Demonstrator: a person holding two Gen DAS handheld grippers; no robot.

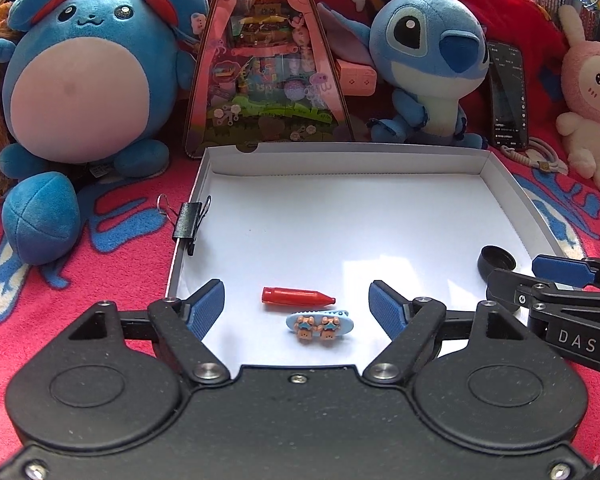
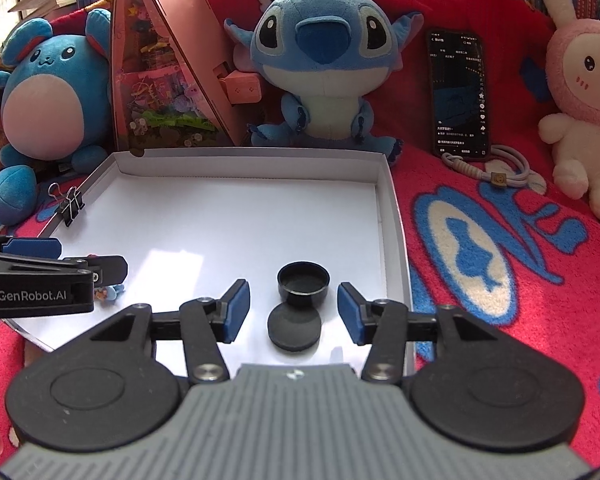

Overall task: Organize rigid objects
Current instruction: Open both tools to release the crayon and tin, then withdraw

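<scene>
A shallow white box [image 1: 340, 160] [image 2: 236, 156] lies on the red blanket. In the left wrist view a red crayon-shaped piece [image 1: 298, 296] and a light-blue hair clip with two small figures [image 1: 320, 323] lie on its floor, between the fingers of my open, empty left gripper [image 1: 296, 306]. In the right wrist view a black cup-like cap [image 2: 303, 284] and a flat black disc [image 2: 295, 327] lie between the fingers of my open, empty right gripper [image 2: 293, 312]. A black binder clip [image 1: 188, 222] [image 2: 71, 206] is clamped on the box's left wall.
Plush toys stand behind the box: a round blue mouse [image 1: 84, 80], Stitch [image 2: 320, 72], a pink rabbit [image 2: 584, 96]. A pink triangular toy box [image 1: 266, 60] and a phone [image 2: 458, 92] with a coiled cable [image 2: 504, 172] lean at the back.
</scene>
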